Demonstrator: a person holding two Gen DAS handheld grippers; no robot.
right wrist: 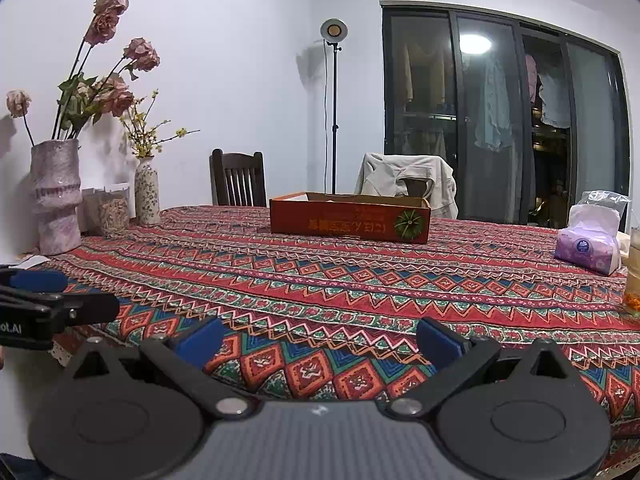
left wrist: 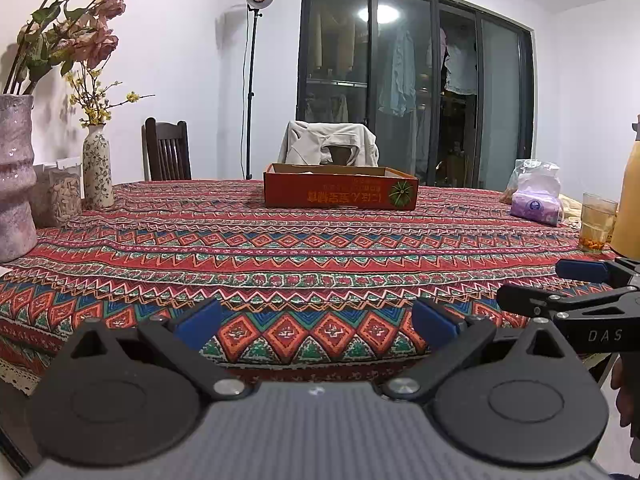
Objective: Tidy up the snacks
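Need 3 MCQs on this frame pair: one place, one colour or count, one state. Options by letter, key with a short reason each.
1. Where is the orange cardboard box?
A. On the far middle of the tablecloth
B. On the wooden chair
C. Between the left hand-held gripper's fingers

2. How many vases stand at the table's left side?
A. One
B. Two
C. Four

3. What state is the right hand-held gripper in?
A. Shut on a snack
B. Open and holding nothing
C. Shut on the tissue pack

Key:
1 A: the box sits on the cloth in front of the draped chair.
2 B: a large pink vase and a small floral vase.
3 B: its blue pads stand wide apart with only cloth between them.
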